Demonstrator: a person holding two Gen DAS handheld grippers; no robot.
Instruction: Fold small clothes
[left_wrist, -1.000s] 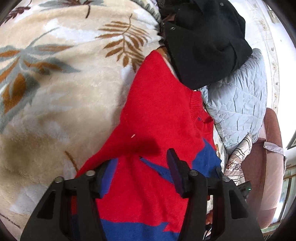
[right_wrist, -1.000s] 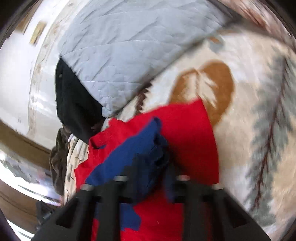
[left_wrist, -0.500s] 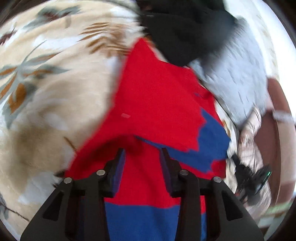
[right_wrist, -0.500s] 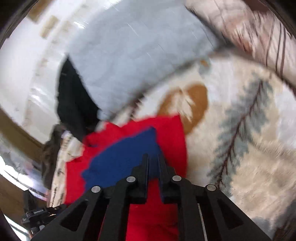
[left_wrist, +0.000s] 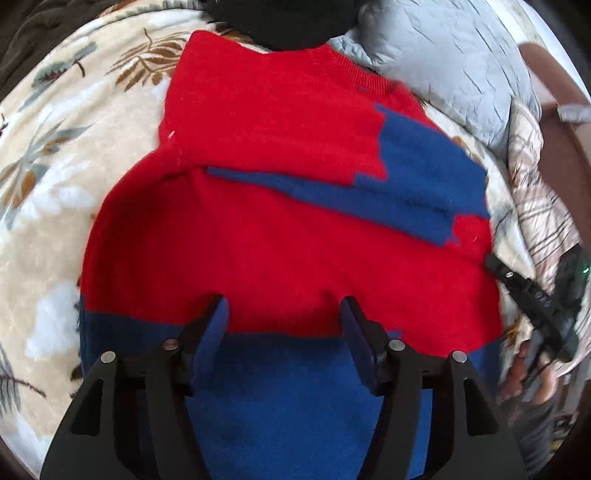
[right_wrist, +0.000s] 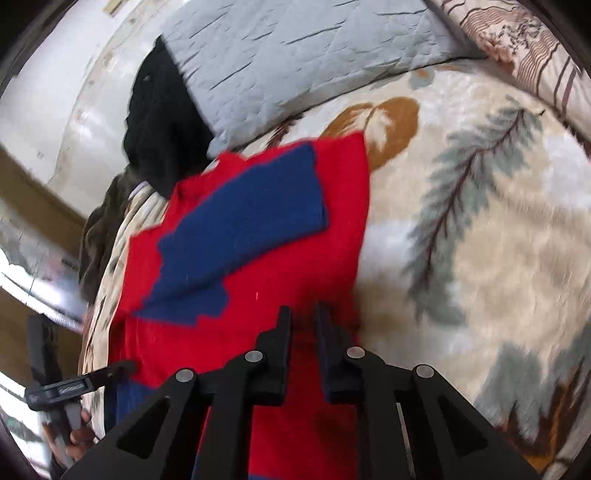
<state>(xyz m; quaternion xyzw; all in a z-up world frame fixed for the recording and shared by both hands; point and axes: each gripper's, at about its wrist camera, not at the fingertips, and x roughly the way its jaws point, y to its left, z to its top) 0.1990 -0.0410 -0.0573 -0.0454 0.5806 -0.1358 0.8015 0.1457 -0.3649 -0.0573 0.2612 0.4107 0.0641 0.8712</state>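
Note:
A small red and blue knit sweater (left_wrist: 280, 236) lies flat on a cream leaf-print blanket, with a blue-cuffed sleeve folded across its chest. It also shows in the right wrist view (right_wrist: 243, 236). My left gripper (left_wrist: 284, 321) is open and hovers over the sweater's blue hem, holding nothing. My right gripper (right_wrist: 303, 325) has its jaws nearly together over the sweater's right edge, with a narrow gap and no cloth between them. The right gripper also shows at the sweater's right edge in the left wrist view (left_wrist: 532, 295).
The cream blanket (right_wrist: 498, 258) spreads to the right. A pale blue quilted pillow (left_wrist: 450, 62) and a black garment (left_wrist: 280, 22) lie past the sweater's collar. A plaid cloth (left_wrist: 543, 206) lies at the right.
The right gripper let go of the blue sleeve, which now lies folded across the sweater, and pulled back. The left gripper drew back toward the hem and opened wider.

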